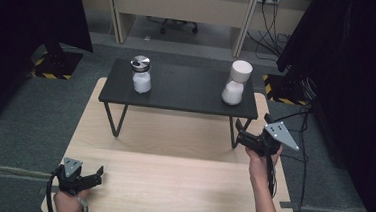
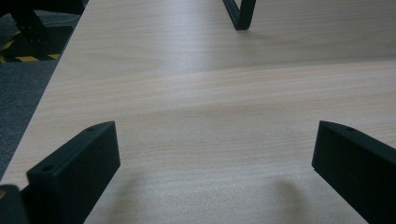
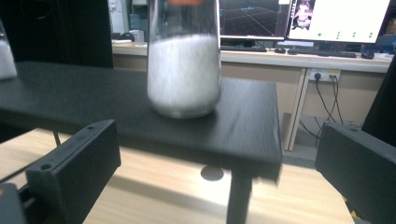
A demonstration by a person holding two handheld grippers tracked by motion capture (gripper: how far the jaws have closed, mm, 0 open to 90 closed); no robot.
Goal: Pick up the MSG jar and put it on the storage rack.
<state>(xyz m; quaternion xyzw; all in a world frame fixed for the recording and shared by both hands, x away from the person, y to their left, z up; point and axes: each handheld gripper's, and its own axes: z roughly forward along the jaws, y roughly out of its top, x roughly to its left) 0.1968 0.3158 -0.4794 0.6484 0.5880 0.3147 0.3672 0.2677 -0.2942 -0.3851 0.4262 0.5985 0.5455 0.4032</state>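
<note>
As the right tool is nearing the white-lidded jar with jaws released, it is risking knocking it off the black shelf; the left tool is resting released on the bench.

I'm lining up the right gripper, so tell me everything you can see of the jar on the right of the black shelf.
The right jar is clear, glass by the look, about half full of white powder, with a broad white cap. It stands upright near the right end of the black shelf, touching only that. The right gripper, jaws open, points at it from just short.
</note>
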